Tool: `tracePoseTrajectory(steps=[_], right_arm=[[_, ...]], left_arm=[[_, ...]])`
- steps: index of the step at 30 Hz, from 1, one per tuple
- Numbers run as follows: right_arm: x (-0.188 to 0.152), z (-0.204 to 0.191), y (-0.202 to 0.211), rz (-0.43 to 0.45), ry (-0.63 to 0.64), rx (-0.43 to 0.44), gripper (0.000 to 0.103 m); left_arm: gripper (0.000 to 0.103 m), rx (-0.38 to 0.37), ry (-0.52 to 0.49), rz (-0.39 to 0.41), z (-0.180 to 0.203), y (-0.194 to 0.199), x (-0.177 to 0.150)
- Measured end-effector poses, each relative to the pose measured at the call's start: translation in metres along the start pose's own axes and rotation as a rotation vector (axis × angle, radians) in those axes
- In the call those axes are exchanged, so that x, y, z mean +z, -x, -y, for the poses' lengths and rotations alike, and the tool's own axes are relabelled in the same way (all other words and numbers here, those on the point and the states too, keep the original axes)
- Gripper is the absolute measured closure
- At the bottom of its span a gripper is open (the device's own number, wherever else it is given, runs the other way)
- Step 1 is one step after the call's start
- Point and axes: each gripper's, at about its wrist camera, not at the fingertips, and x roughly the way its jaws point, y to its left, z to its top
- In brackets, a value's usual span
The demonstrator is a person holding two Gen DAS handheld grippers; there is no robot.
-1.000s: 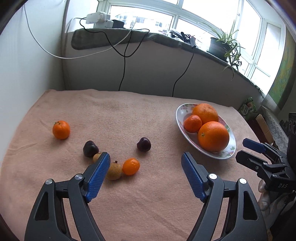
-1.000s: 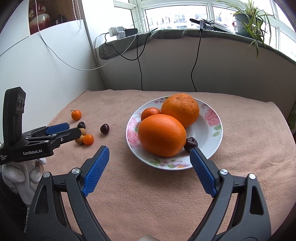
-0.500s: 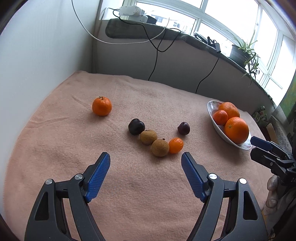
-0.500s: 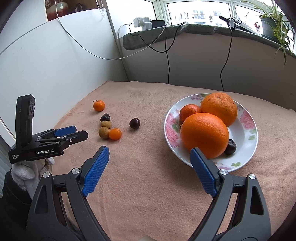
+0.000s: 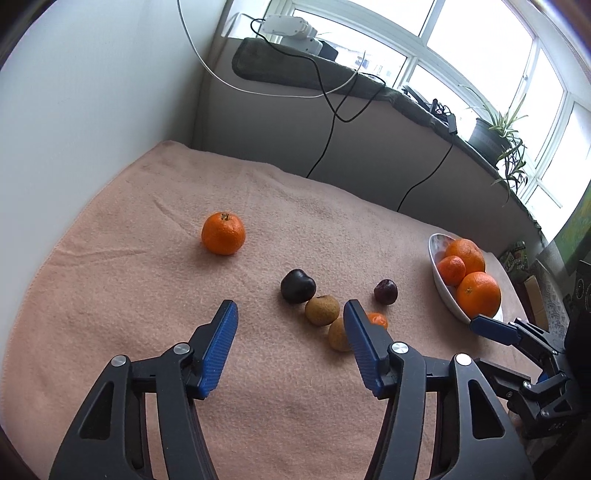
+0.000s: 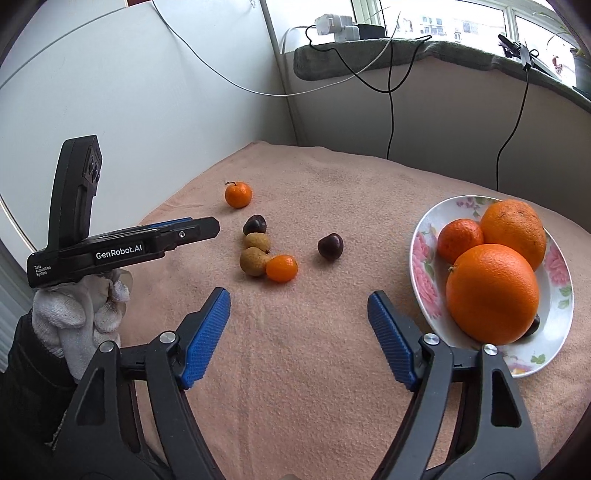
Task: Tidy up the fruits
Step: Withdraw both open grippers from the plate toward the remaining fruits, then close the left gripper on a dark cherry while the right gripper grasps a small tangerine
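Loose fruit lies on the pink cloth (image 5: pixel 147 295): a mandarin (image 5: pixel 223 233) (image 6: pixel 238 194), a dark cherry (image 5: pixel 297 286) (image 6: pixel 255 224), two brown longans (image 5: pixel 322 310) (image 6: pixel 255 240), a small kumquat (image 6: pixel 282 268) and another cherry (image 5: pixel 385 291) (image 6: pixel 330 246). A floral plate (image 6: pixel 421 266) (image 5: pixel 439 284) holds two oranges (image 6: pixel 492 291), a mandarin (image 6: pixel 460 240) and a cherry. My left gripper (image 5: pixel 290 317) is open and empty, just short of the longans. My right gripper (image 6: pixel 298 302) is open and empty, left of the plate.
A grey wall and a windowsill with cables, a power strip (image 5: pixel 291 26) and a potted plant (image 5: pixel 495 136) bound the far side. A white wall stands to the left. The gloved left hand (image 6: pixel 81 310) shows at the left of the right wrist view.
Both grippers have swung left, away from the plate and toward the loose fruit. The left gripper has come closer to the longans. Both stay open.
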Motion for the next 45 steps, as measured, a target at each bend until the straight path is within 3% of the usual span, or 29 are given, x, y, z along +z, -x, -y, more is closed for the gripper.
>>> tracePoseTrajectory(steps=[9, 17, 29, 35, 45], right_arm=[[0.011, -0.013, -0.037, -0.060, 0.024, 0.051, 0.046], [0.018, -0.008, -0.064, -0.093, 0.014, 0.071, 0.056], [0.022, 0.005, -0.087, -0.144, -0.048, 0.124, 0.064], [0.023, 0.004, -0.093, -0.148, -0.051, 0.143, 0.073], [0.021, 0.006, -0.086, -0.122, -0.059, 0.136, 0.074]], left_arm=[[0.054, -0.033, 0.012, -0.060, -0.003, -0.030, 0.015], [0.064, -0.052, 0.038, -0.105, -0.011, -0.048, 0.022], [0.065, -0.057, 0.026, -0.146, -0.011, -0.060, 0.023], [0.076, -0.069, 0.016, -0.147, -0.010, -0.061, 0.022], [0.077, -0.062, 0.018, -0.129, -0.009, -0.056, 0.022]])
